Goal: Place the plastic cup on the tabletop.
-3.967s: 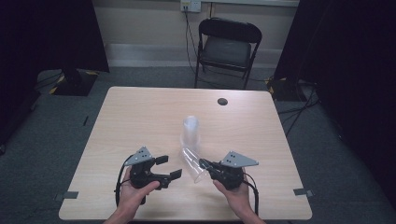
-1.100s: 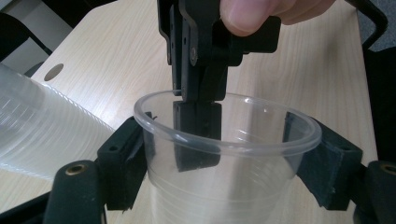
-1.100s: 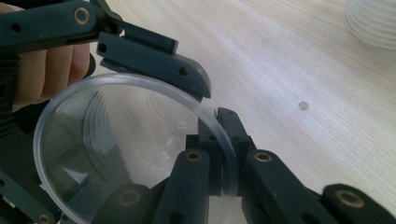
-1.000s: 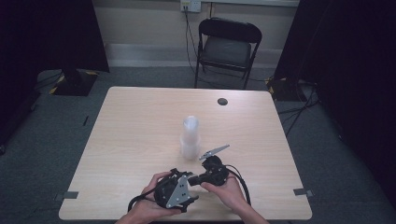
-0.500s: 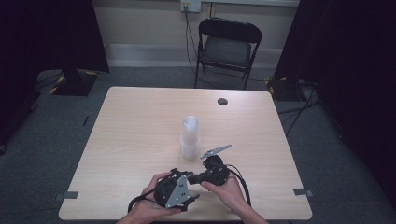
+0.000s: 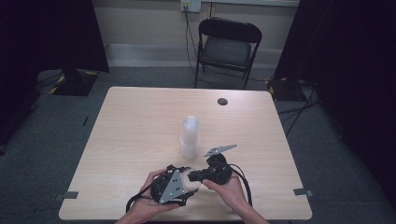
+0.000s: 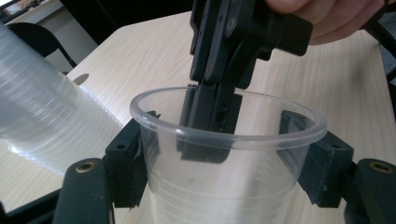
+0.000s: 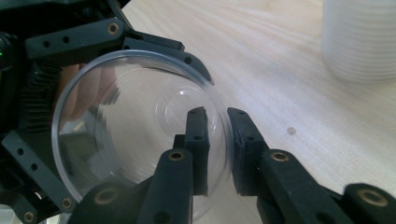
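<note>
One clear cup (image 7: 224,163) is already off the cup stack (image 6: 190,136) that stands on the tabletop (image 6: 130,126). The left tongs (image 7: 224,186) squeeze it from both sides, closing in a bit more. The right tongs (image 8: 217,140) have just been opening, a small gap now, the cup's rim between them, not pinched. The cup is not set down yet.

Left hand-held gripper (image 6: 186,183) closing, right hand-held gripper (image 6: 192,176) jaws just parting, tips meeting

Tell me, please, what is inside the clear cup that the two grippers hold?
Inside the clear cup is one black jaw of the right gripper; the other jaw stands outside the wall. No liquid is seen. The left gripper clamps the cup's sides. Its bottom is out of the picture.
</note>
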`<state>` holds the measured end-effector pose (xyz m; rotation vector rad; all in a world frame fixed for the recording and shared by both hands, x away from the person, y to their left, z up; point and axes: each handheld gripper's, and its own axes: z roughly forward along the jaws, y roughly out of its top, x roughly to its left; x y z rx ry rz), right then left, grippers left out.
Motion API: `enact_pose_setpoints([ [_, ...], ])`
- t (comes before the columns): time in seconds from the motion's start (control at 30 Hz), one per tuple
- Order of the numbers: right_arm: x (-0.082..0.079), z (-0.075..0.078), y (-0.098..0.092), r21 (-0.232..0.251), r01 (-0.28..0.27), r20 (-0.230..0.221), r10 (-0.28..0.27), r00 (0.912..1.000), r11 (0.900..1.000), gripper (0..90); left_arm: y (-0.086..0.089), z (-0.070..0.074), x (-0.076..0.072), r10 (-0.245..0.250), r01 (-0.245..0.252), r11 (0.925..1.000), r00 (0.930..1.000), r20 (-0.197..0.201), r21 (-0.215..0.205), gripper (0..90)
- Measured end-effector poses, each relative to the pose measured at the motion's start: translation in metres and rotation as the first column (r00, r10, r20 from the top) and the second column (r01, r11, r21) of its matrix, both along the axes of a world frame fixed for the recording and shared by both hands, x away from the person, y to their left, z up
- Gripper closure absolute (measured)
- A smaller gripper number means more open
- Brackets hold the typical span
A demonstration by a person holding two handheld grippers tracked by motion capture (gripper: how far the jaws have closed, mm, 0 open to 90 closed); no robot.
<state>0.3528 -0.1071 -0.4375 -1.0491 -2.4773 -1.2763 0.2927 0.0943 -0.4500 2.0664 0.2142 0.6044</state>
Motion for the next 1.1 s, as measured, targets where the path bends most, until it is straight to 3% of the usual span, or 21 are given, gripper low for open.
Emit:
enact_pose_setpoints([
  [0.03, 0.0, 0.002, -0.001, 0.012, 0.006, 0.006, -0.006, 1.0, 1.0, 75.0, 0.001, -0.001, 0.001, 0.005, -0.006, 0.9998, 0.9995, -0.03, -0.02, 29.2],
  [0.2, -0.001, 0.003, -0.002, 0.024, 0.002, 0.012, -0.002, 0.9999, 1.0, 73.8, 0.005, -0.001, 0.003, 0.021, -0.023, 0.9992, 0.9978, -0.063, -0.034, 29.1],
  [0.23, -0.001, 0.004, -0.003, 0.034, 0.004, 0.018, -0.004, 0.9998, 0.999, 72.8, 0.007, -0.001, 0.005, 0.03, -0.035, 0.998, 0.9963, -0.08, -0.053, 29.1],
  [0.37, -0.001, 0.005, -0.004, 0.047, 0.005, 0.029, -0.007, 0.9996, 0.999, 71.5, 0.009, -0.001, 0.007, 0.041, -0.048, 0.9961, 0.9943, -0.098, -0.073, 29.1],
  [0.43, -0.001, 0.005, -0.006, 0.06, 0.009, 0.039, -0.012, 0.9992, 0.998, 70.1, 0.011, -0.002, 0.009, 0.048, -0.061, 0.9933, 0.9907, -0.127, -0.099, 29.1],
  [0.67, 0.0, 0.008, -0.01, 0.084, 0.029, 0.072, -0.035, 0.9968, 0.996, 66.9, 0.017, -0.003, 0.014, 0.072, -0.092, 0.9884, 0.9843, -0.161, -0.121, 29.1],
  [1.1, 0.003, 0.017, -0.022, 0.132, 0.064, 0.152, -0.084, 0.9848, 0.989, 63.6, 0.033, -0.002, 0.03, 0.133, -0.176, 0.9669, 0.9654, -0.225, -0.185, 29.1],
])
